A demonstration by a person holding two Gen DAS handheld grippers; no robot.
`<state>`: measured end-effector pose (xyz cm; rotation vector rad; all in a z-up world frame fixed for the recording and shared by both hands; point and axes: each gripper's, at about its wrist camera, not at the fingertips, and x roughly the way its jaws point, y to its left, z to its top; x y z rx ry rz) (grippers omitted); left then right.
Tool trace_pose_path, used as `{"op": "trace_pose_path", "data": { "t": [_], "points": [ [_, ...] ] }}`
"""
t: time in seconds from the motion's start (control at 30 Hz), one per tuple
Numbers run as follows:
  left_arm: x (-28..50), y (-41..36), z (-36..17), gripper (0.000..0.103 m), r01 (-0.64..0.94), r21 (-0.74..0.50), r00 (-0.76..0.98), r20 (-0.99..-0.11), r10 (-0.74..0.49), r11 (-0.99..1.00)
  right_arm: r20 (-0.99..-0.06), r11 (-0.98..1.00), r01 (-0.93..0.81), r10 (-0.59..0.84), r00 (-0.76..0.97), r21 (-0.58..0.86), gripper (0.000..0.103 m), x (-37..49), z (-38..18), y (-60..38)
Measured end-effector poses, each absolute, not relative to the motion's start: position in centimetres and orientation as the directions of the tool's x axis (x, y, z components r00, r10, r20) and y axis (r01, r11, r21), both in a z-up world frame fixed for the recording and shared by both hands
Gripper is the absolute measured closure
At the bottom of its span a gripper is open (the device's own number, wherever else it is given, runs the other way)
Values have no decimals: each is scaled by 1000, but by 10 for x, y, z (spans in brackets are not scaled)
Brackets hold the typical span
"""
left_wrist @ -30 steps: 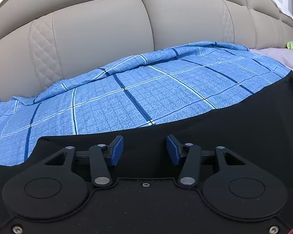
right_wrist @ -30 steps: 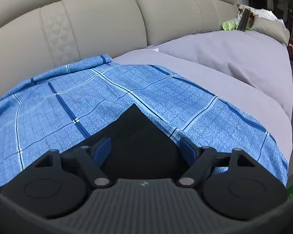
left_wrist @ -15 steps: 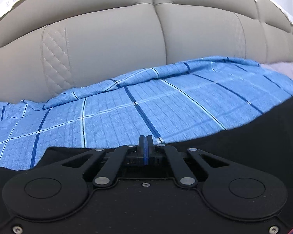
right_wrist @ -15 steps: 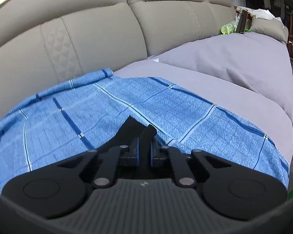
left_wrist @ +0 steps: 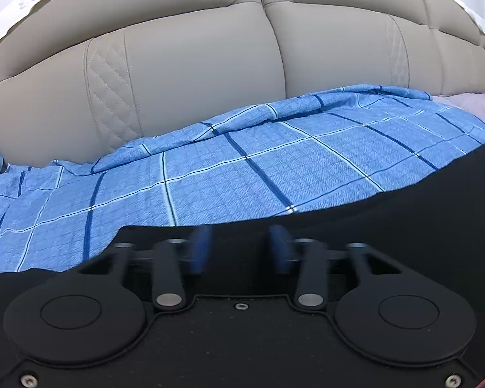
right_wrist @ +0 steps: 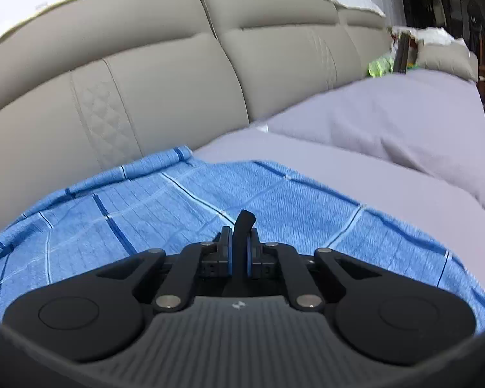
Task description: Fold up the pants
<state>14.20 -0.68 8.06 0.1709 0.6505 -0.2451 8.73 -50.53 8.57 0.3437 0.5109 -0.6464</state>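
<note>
Right gripper (right_wrist: 239,252) fingers pinch the black pants (left_wrist: 404,226) edge, left gripper (left_wrist: 239,252) fingers wide over them on the blue sheet (left_wrist: 226,177) (blurred); left likely needs a grip before folding.

Your left gripper (left_wrist: 239,249) shows both blue pads (left_wrist: 199,249) smeared by motion blur, so you can't read their edges. The black pants (left_wrist: 388,226) run off the right and bottom edges of that view, and the gripper body hides the rest. In the right view only 1 strip of pants (right_wrist: 242,226) shows between the pads — everything below is hidden. The sheet (right_wrist: 145,207) is cut by the left edge. The clutter (right_wrist: 401,55) at far right is too small and blurred to identify.
</note>
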Motion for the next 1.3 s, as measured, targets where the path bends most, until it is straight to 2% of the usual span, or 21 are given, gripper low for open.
{"op": "trace_pose_path", "data": {
  "t": [0.2, 0.3, 0.37, 0.63, 0.73, 0.77, 0.8, 0.83, 0.87, 0.9, 0.93, 1.0, 1.03, 1.1, 1.17, 1.3],
  "points": [
    [136, -13, 74, 47, 335, 162, 753, -638, -161, 928, -535, 735, 666, -514, 670, 127, 92, 87, 86, -502],
    [134, -20, 71, 37, 330, 218, 781, -609, -135, 919, -520, 726, 677, -536, 665, 117, 92, 89, 88, -500],
    [139, -24, 68, 37, 303, 248, 801, -589, -105, 920, -518, 728, 676, -537, 666, 116, 92, 91, 88, -501],
    [173, -24, 55, 45, 184, 163, 802, -595, -52, 969, -488, 742, 664, -547, 680, 93, 91, 103, 92, -505],
    [180, -23, 51, 57, 139, 171, 817, -576, -16, 975, -498, 748, 658, -539, 679, 87, 91, 110, 86, -512],
    [183, -23, 50, 65, 127, 179, 821, -570, -3, 976, -502, 753, 653, -533, 681, 86, 91, 113, 83, -514],
    [186, -24, 48, 70, 115, 188, 821, -571, 13, 975, -510, 761, 642, -519, 686, 90, 87, 115, 80, -516],
    [189, -24, 48, 71, 98, 194, 823, -567, 30, 976, -527, 767, 635, -503, 685, 93, 76, 116, 77, -518],
    [192, -24, 49, 72, 82, 194, 821, -569, 44, 978, -542, 766, 635, -495, 680, 97, 55, 117, 75, -519],
    [194, -24, 50, 75, 64, 189, 816, -575, 57, 980, -546, 759, 643, -497, 674, 101, 41, 115, 75, -520],
    [195, -23, 54, 76, 44, 174, 813, -578, 66, 984, -543, 755, 648, -503, 673, 104, 34, 112, 77, -519],
    [186, -20, 63, 75, 34, 137, 824, -564, 50, 990, -503, 758, 639, -505, 701, 130, 13, 98, 86, -515],
    [180, -19, 67, 74, 39, 123, 834, -550, 36, 992, -480, 764, 628, -500, 721, 148, 11, 90, 91, -513],
    [163, -21, 77, 65, 64, 123, 855, -519, 9, 990, -446, 781, 600, -480, 755, 174, 10, 73, 100, -503],
    [145, -24, 84, 65, 90, 123, 866, -500, -16, 988, -432, 817, 546, -432, 792, 184, 9, 62, 106, -486],
    [113, -30, 85, 64, 148, 99, 854, -514, -76, 984, -447, 954, 278, -203, 871, 109, 9, 65, 106, -414]
  ]
}}
